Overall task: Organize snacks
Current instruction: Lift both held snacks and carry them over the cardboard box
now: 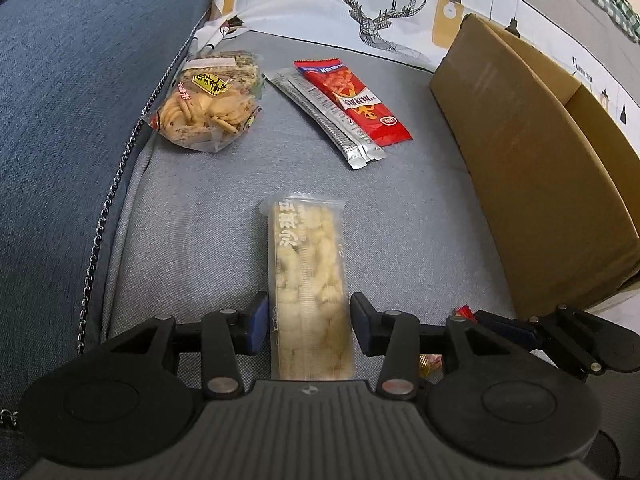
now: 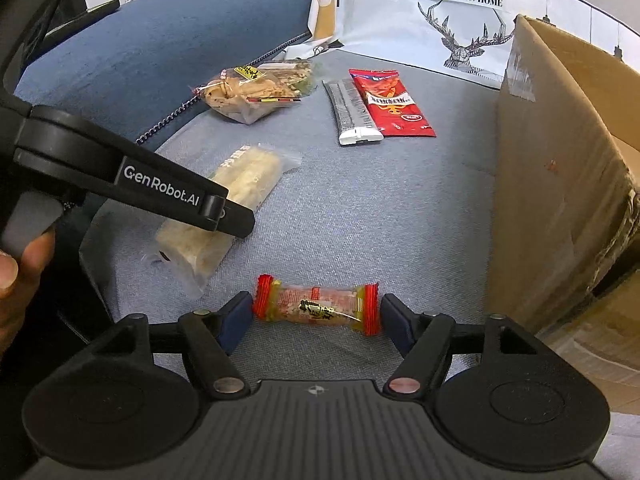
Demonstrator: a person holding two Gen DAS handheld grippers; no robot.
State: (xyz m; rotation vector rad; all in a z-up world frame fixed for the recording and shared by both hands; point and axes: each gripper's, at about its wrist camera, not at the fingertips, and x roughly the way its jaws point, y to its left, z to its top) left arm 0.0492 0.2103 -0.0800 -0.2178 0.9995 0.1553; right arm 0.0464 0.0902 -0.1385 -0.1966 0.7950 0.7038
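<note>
Both grippers sit low over the sofa seat [image 1: 420,208], each straddling a snack. My left gripper [image 1: 309,322] has jaws open, pale bar [image 1: 308,280] between them; my right gripper [image 2: 316,322] has jaws open around the red-ended candy [image 2: 316,306], pads barely clear. Next, I judge: close on each, lift, carry to the box [image 2: 560,184] on the right.

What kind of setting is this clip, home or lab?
Probably a home living room: the snacks lie on a grey fabric sofa seat with a blue armrest, a deer-print "Fashion Home" cushion behind and an open cardboard box alongside.
</note>
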